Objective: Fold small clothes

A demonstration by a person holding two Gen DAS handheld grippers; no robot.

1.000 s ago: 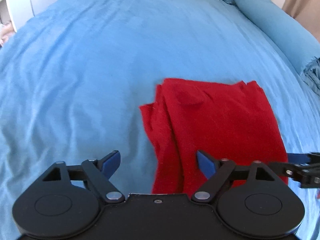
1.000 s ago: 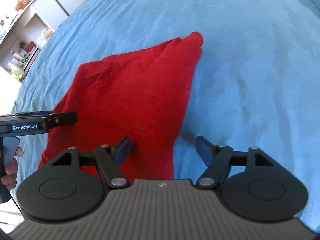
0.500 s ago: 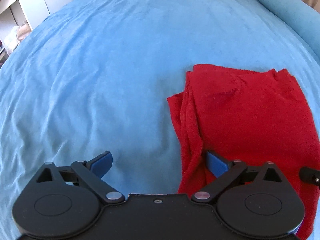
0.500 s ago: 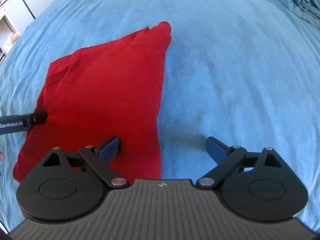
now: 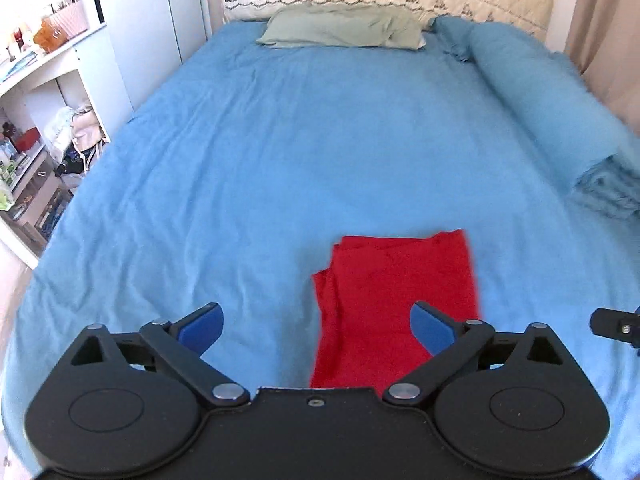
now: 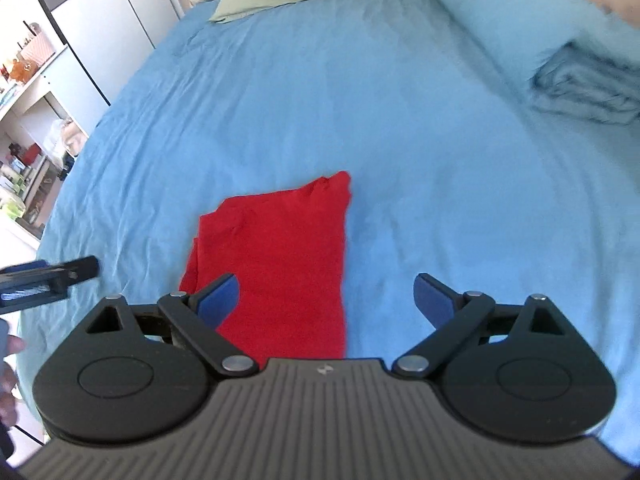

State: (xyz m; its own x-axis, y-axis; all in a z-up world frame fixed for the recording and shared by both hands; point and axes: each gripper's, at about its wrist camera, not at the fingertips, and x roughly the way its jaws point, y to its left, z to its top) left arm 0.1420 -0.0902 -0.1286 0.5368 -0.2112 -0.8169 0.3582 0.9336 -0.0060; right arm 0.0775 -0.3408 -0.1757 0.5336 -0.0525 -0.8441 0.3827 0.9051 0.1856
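A folded red garment [image 5: 396, 280] lies flat on the blue bedsheet [image 5: 280, 152] near the front edge of the bed. It also shows in the right wrist view [image 6: 280, 256]. My left gripper [image 5: 316, 324] is open and empty, raised above the garment's left side. My right gripper [image 6: 326, 296] is open and empty, raised above the garment's right edge. The tip of the right gripper shows at the right of the left wrist view [image 5: 616, 326]. The left gripper shows at the left of the right wrist view [image 6: 44, 278].
A green pillow [image 5: 344, 30] lies at the head of the bed. A rolled blue blanket [image 5: 540, 92] runs along the right side. White shelves with clutter [image 5: 36, 120] stand to the left of the bed.
Both grippers have lifted up and back from the garment, which now looks smaller and lies untouched. The view has opened up to the whole bed.
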